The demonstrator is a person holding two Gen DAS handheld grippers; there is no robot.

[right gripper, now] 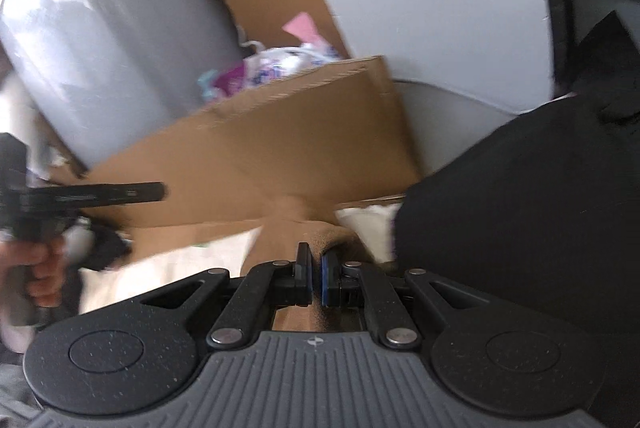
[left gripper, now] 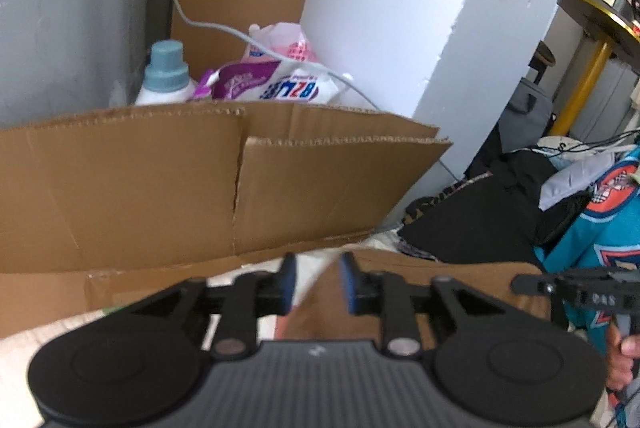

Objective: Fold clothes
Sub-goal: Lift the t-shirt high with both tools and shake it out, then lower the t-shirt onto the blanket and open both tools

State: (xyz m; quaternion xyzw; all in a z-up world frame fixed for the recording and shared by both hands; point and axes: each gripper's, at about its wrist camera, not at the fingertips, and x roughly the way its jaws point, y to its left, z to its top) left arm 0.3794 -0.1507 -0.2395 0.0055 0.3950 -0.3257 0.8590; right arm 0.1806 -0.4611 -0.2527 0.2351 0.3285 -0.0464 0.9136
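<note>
A tan garment (right gripper: 316, 228) rises in a fold into my right gripper (right gripper: 316, 282), whose blue pads are shut on its edge. The same tan garment (left gripper: 400, 276) spreads under and to the right of my left gripper (left gripper: 318, 284). That gripper is open, and the cloth shows in the gap between its fingers; I cannot tell whether they touch it. My right gripper (left gripper: 576, 292) appears at the right edge of the left wrist view, held by a hand (left gripper: 624, 352). The left gripper's finger (right gripper: 120, 193) shows at the left of the right wrist view.
An open cardboard box (left gripper: 200, 180) stands just ahead with a detergent bottle (left gripper: 166, 76) and bags inside. A white pillar (left gripper: 420, 12) is behind it. A black clothes pile (left gripper: 480, 212) and a teal jersey (left gripper: 592, 240) lie to the right. Black cloth (right gripper: 520, 228) fills the right wrist view's right side.
</note>
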